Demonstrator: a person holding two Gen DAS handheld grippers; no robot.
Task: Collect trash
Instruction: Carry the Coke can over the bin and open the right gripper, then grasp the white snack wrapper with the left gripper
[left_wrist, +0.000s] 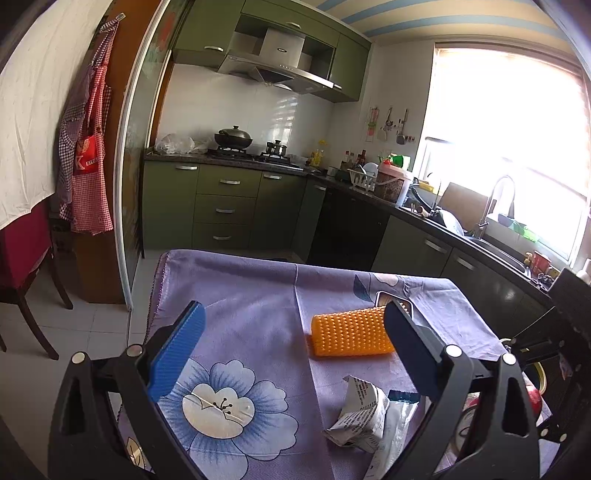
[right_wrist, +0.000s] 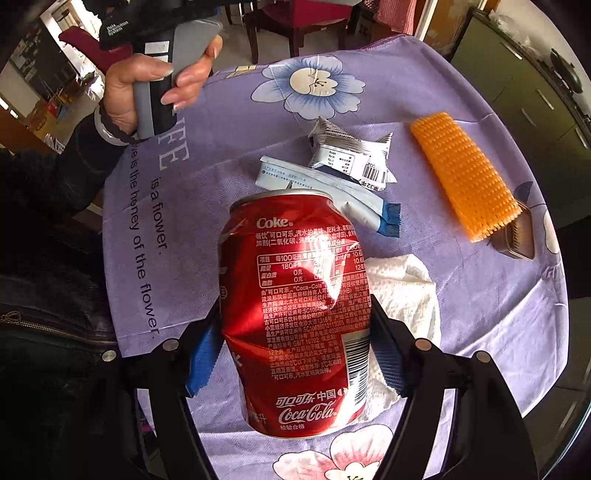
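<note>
Kitchen bench (right_wrist: 221, 155), purple flowered cloth: right tongs (right_wrist: 291, 354) grip one dented red can (right_wrist: 295, 314) mid-bench; left tongs (left_wrist: 295, 350) gape empty. Two wrappers (right_wrist: 347, 155), one tissue (right_wrist: 402, 288), one orange brush (right_wrist: 465, 173).

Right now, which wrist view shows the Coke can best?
The right wrist view: the dented Coke can fills the frame, pinched between the right gripper pads. The left wrist view shows only a red sliver at its right edge, probably the can.
</note>
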